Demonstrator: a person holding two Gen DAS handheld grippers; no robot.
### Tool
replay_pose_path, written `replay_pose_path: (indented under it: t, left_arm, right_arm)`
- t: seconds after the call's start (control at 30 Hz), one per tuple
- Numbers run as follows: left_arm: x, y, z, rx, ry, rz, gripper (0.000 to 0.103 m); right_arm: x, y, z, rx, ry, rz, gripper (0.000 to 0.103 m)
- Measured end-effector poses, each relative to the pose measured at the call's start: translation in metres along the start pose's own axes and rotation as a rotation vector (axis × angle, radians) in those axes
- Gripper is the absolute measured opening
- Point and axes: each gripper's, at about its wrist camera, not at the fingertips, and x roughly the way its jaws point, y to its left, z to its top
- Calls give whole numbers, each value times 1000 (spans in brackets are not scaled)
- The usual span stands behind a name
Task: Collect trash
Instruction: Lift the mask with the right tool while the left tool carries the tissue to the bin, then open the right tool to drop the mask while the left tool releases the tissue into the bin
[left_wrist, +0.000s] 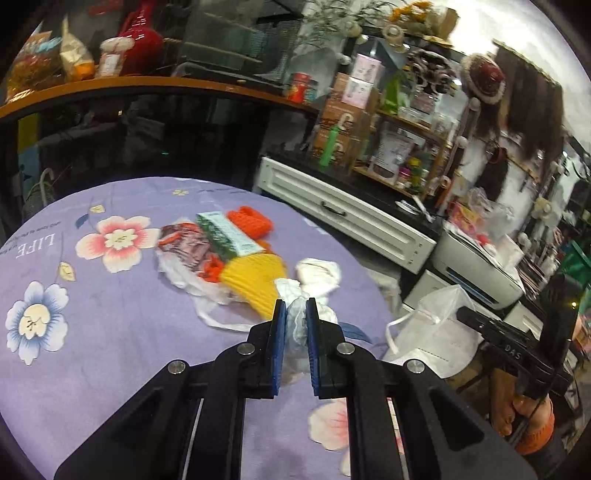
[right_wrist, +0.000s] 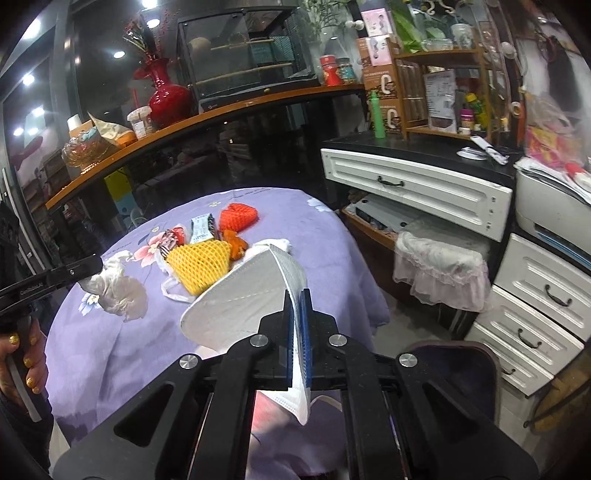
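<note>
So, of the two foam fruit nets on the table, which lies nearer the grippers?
The yellow net; the orange net lies beyond it, farther back.

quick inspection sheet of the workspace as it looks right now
surface: round table under a purple floral cloth, partly covered with trash
job's things: yellow foam fruit net, orange foam net, snack wrappers and a crumpled tissue lie on the cloth
clutter: nothing seen beyond the trash
grippers: left gripper shut on a crumpled tissue wad; right gripper shut on a white face mask
cables: nothing seen
surroundings: white drawer cabinet, wooden rack of jars, red vase on a curved counter, dark bin below the right gripper
</note>
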Motion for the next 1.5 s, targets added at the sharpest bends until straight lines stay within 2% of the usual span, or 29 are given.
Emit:
replay_pose_path:
  t: [0.33,0.57,0.7,0.8,1.2,1.27,1.3,1.33,1.37,1.4,1.43,1.5]
  left_arm:
    - [21,-75,-18,89,52,-165,12]
    - [45,-132,-32,151,113,-265,12]
    - [59,-161,-43,182,155,-313,12]
    - [71,-182,-53,215,189,-330,12]
    - [123,-225,-107,326,338,-309,12]
    - [129,-227,-113,335,356,-305,12]
    - [131,-228,-115,341,363,-301,12]
    - [135,-229,-119,346,372,-294,12]
    - [138,-229,-122,348,382,-290,12]
    - [141,-230,-124,348,389,-287,12]
    - [144,-229,-126,348,398,-284,12]
    - [149,-229,-130,349,410,-280,12]
  right_arm:
    - [-57,-53,-35,65,-7,-116,4]
    - [-73,-95,-65,127,27,-220,4]
    - [-63,-119,-90,136,94,-295,4]
    - [-48,-135,-107,167,148,-314,4]
    - [17,-169,-167,246,330,-318,6]
    - [24,-174,-176,269,361,-317,10]
    - [26,-177,-180,289,369,-313,19]
    - [27,-179,-183,304,373,-311,34]
    - [25,-181,-185,318,370,-313,41]
    - [23,-181,-186,322,361,-318,54]
    - [19,-181,-186,318,345,-326,57]
    - [10,-180,-184,308,323,-341,58]
